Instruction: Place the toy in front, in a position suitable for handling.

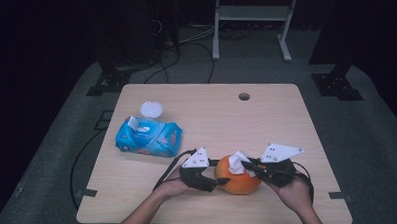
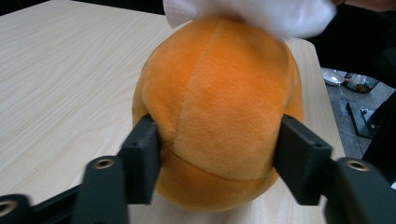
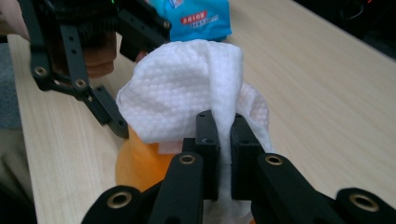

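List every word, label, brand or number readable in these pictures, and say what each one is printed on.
No text can be read for certain.
Blue wipes pack: red and white print on its front, too small in the high view.
Same pack in the right gripper view: a red label with white characters, too blurred to make out.
Orange plush ball, white wipe, table: no print on them.

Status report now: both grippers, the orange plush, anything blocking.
Left gripper clamps the orange plush. Right gripper pinches a white wipe on top of it. Nothing in the way.
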